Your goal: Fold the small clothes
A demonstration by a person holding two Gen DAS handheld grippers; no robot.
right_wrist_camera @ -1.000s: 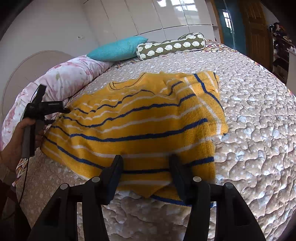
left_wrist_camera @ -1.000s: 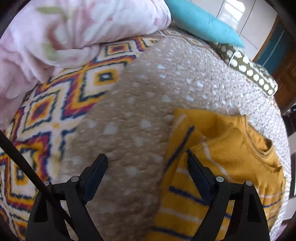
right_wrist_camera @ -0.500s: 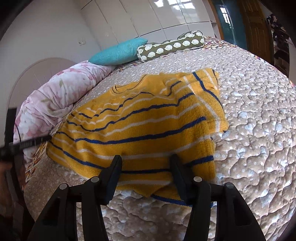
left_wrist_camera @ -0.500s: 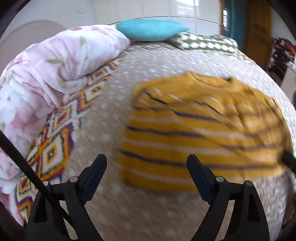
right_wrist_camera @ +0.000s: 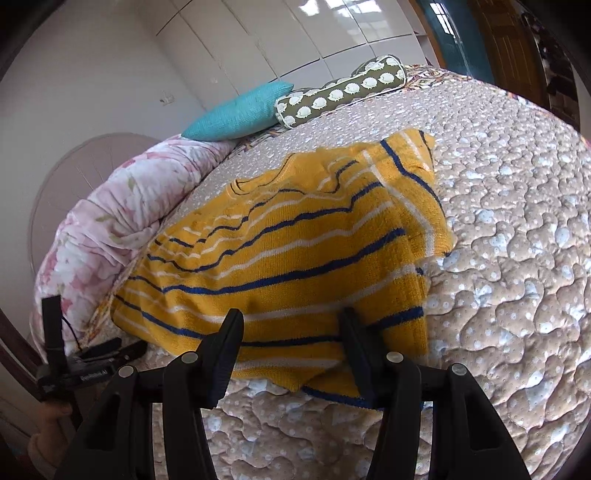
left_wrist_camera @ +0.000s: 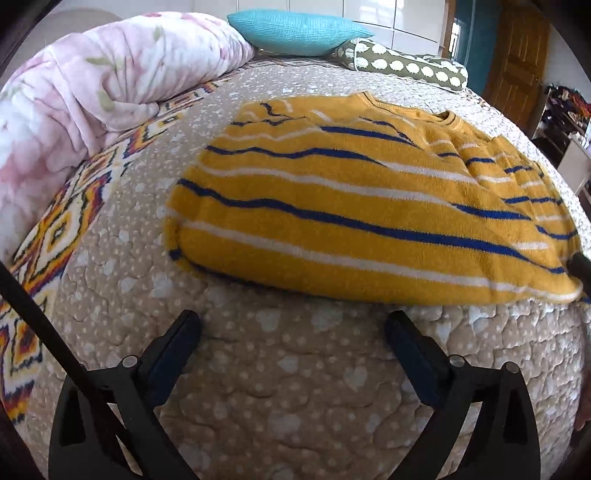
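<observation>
Left wrist view shows the yellow striped sweater [left_wrist_camera: 354,206] lying on the quilted beige bedspread [left_wrist_camera: 280,387], sleeves folded in, neckline toward the teal pillow [left_wrist_camera: 295,31] and the patterned bolster [left_wrist_camera: 406,68]. The left tool [left_wrist_camera: 291,339] hangs over bare quilt just short of the sweater's hem; its jaws are opening wide with nothing between them. A pink floral duvet [left_wrist_camera: 103,77] is bunched along the left edge of the bed.

From the right wrist view, the right tool [right_wrist_camera: 291,347] sits at the sweater's near hem, jaws about half spread with the hem lying between them (whether the pads actually press on the cloth I cannot tell). The left tool appears low at the left, held in a hand [right_wrist_camera: 51,417].
</observation>
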